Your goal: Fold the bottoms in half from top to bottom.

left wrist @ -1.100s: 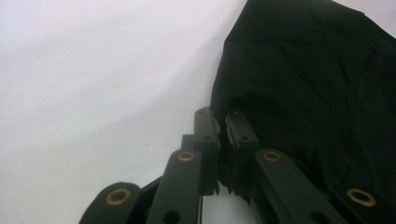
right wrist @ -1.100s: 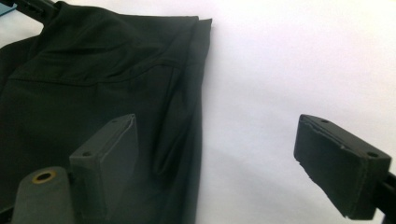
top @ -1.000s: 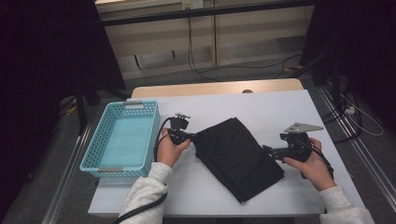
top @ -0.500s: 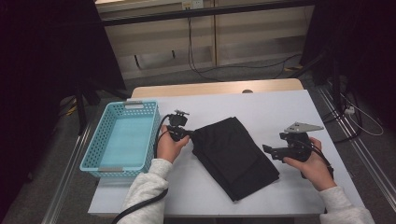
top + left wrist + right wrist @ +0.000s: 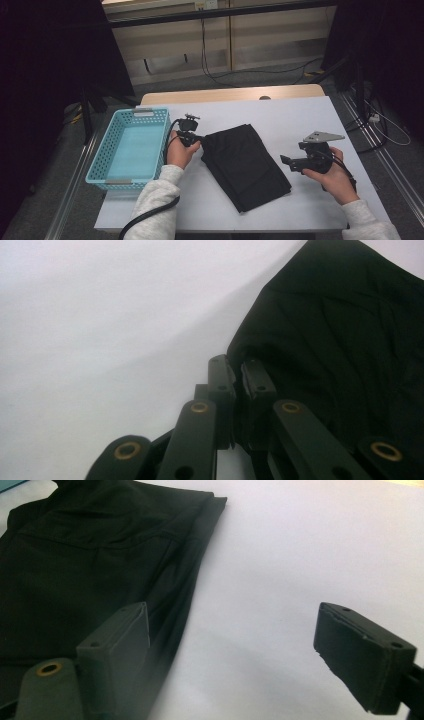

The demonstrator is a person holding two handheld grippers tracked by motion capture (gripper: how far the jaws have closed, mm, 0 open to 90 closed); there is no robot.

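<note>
Folded black cloth [image 5: 245,165] right of basket [image 5: 131,148]: soft, light, limp; likely sags, so grip edges. Left gripper [image 5: 196,138] pinches cloth corner; right gripper [image 5: 286,162] spread, empty, beside cloth.

The folded garment [image 5: 245,165] is black cloth, matt, with soft creases and stitched seams showing along its edges. It lies on a tabletop [image 5: 300,115] with a smooth, pale, slightly sheened surface and a light wood strip at the far edge. The basket [image 5: 107,150] at the left is turquoise plastic mesh, faintly glossy. The fingers [image 5: 125,645] of the right gripper [image 5: 240,645] look like matt dark plastic with rubbery pads; the left gripper [image 5: 240,385] has black links with brass-coloured metal rivets.
</note>
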